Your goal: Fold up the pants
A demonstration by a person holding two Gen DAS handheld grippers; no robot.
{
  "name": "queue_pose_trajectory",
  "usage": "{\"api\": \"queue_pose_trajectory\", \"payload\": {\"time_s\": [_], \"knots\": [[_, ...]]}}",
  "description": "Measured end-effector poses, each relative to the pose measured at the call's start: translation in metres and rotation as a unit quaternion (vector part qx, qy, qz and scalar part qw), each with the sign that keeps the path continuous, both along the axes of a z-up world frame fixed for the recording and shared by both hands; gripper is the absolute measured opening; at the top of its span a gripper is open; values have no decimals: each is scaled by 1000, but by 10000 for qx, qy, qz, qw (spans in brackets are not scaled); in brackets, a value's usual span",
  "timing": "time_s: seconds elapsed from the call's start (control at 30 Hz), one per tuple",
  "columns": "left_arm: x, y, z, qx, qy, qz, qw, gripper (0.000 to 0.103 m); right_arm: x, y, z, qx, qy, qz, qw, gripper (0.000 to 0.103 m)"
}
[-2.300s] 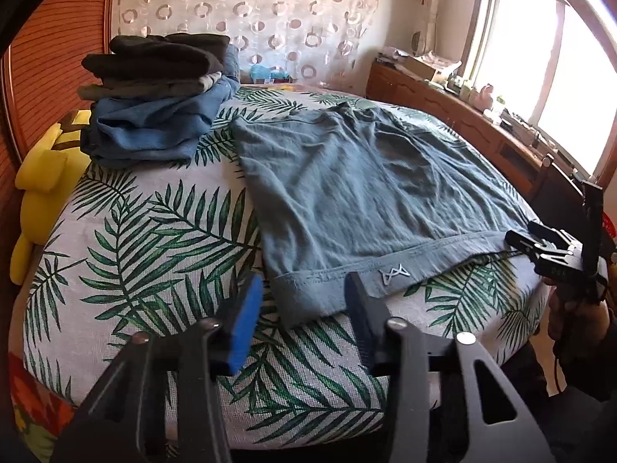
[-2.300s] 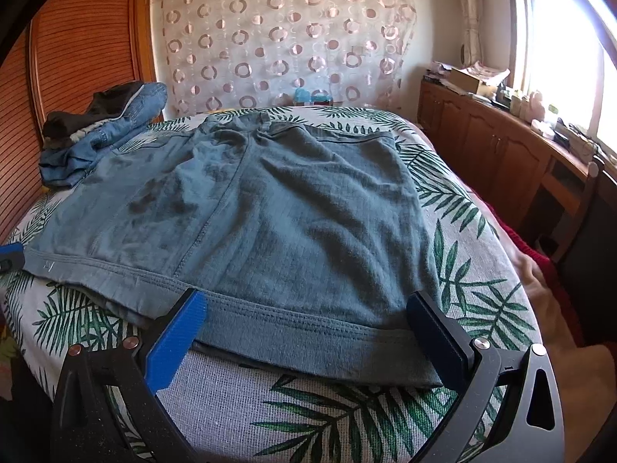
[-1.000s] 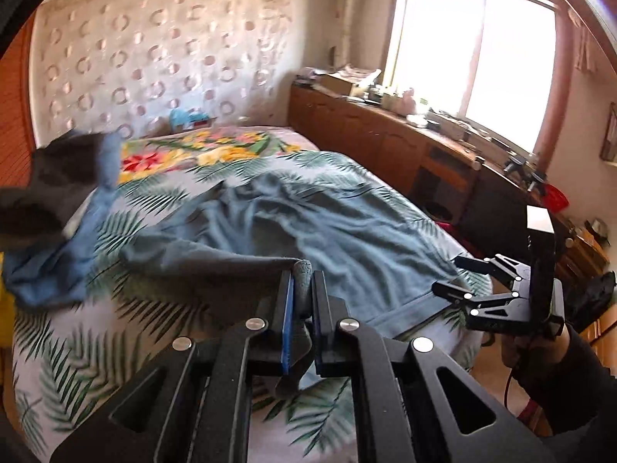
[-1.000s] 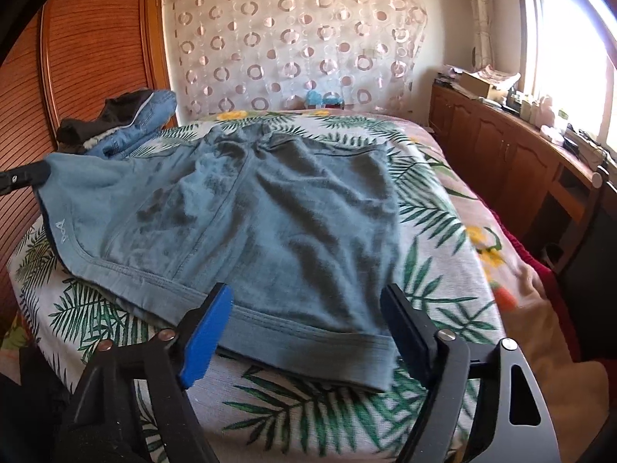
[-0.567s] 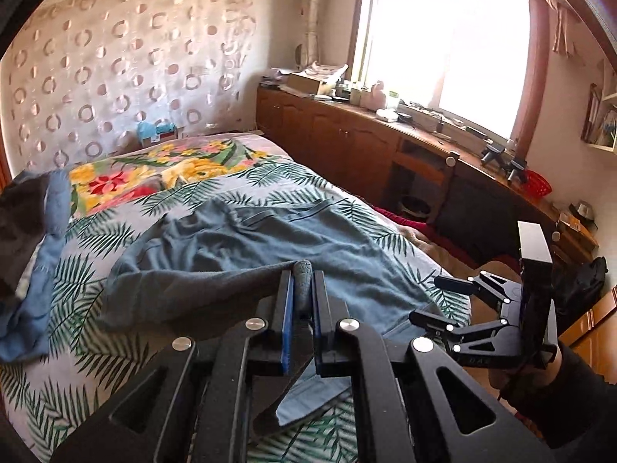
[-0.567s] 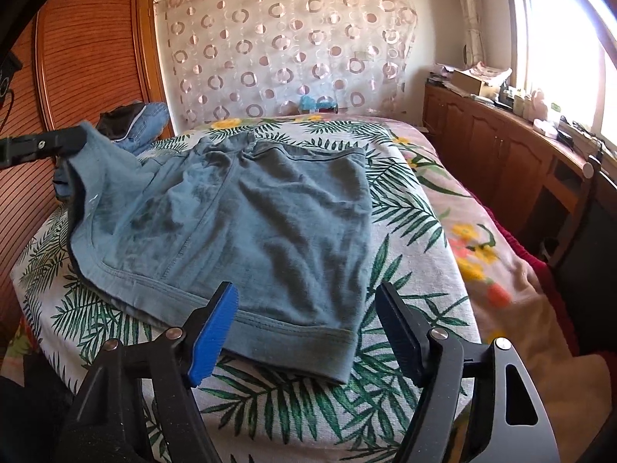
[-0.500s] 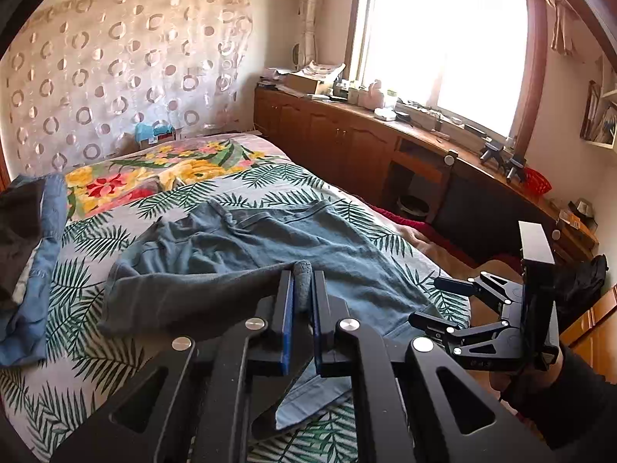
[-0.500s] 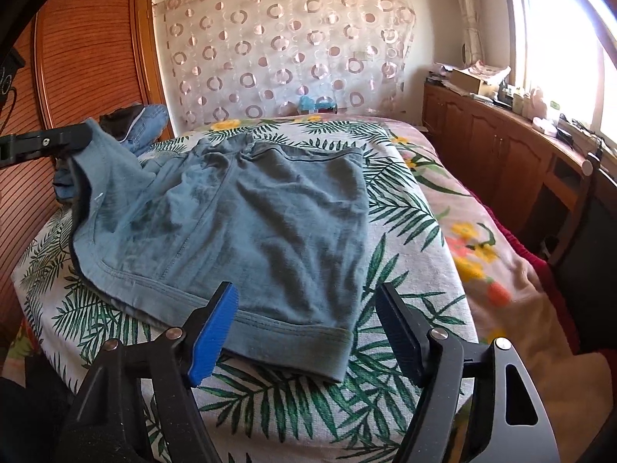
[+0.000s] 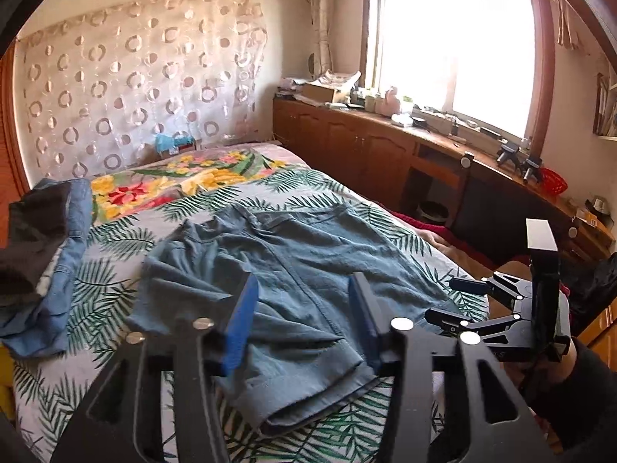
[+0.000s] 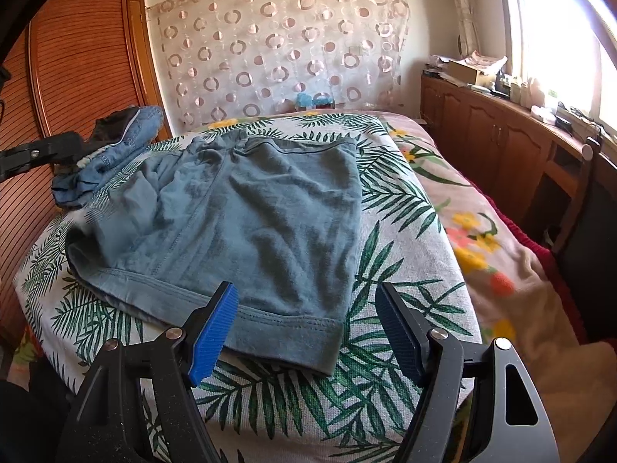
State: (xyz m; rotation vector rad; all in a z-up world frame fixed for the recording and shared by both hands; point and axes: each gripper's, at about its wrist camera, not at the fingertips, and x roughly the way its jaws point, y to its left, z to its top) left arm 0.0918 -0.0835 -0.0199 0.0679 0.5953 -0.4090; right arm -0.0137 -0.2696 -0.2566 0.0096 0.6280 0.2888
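Observation:
The grey-blue short pants (image 9: pixel 293 289) lie on the bed, with one leg folded over the other; they also show in the right wrist view (image 10: pixel 246 223). My left gripper (image 9: pixel 304 320) is open and empty, just above the near hem. My right gripper (image 10: pixel 308 332) is open and empty over the near right hem corner; it also shows at the right of the left wrist view (image 9: pixel 455 301). The left gripper's tip shows at the far left of the right wrist view (image 10: pixel 42 150).
A pile of folded jeans and dark clothes (image 9: pixel 42 254) sits on the bed's left side, also in the right wrist view (image 10: pixel 112 142). The palm-leaf bedspread (image 10: pixel 405 208) covers the bed. A wooden cabinet (image 9: pixel 385 154) runs along the right under the window.
My left gripper carried the pants leg across to the right, then opened and let it drop onto the other leg. My right gripper stayed open and hardly moved.

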Motion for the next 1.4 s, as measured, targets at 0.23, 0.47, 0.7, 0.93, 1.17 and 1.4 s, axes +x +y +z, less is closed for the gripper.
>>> {"api": "queue_pose_trajectory", "payload": {"time_s": [0.23, 0.47, 0.7, 0.93, 1.17, 1.4], "knots": [[-1, 26, -8, -112, 105, 309, 9994, 83, 2, 11, 5, -64, -39, 107, 9999, 75], [-1, 48, -41, -83, 485, 567, 9972, 83, 4, 23, 6, -95, -95, 323, 9994, 75], [-1, 55, -72, -7, 825, 644, 9945, 83, 5, 30, 8, -86, -181, 533, 9984, 75], [-1, 57, -93, 60, 1074, 743, 9914, 83, 10, 36, 6, -77, -206, 717, 9972, 69], [-4, 57, -103, 26, 1106, 729, 9912, 83, 18, 41, -2, -112, -123, 971, 9951, 61], [-8, 49, -106, 217, 893, 741, 9930, 89, 28, 39, -5, -75, 20, 1108, 9938, 50]]}}
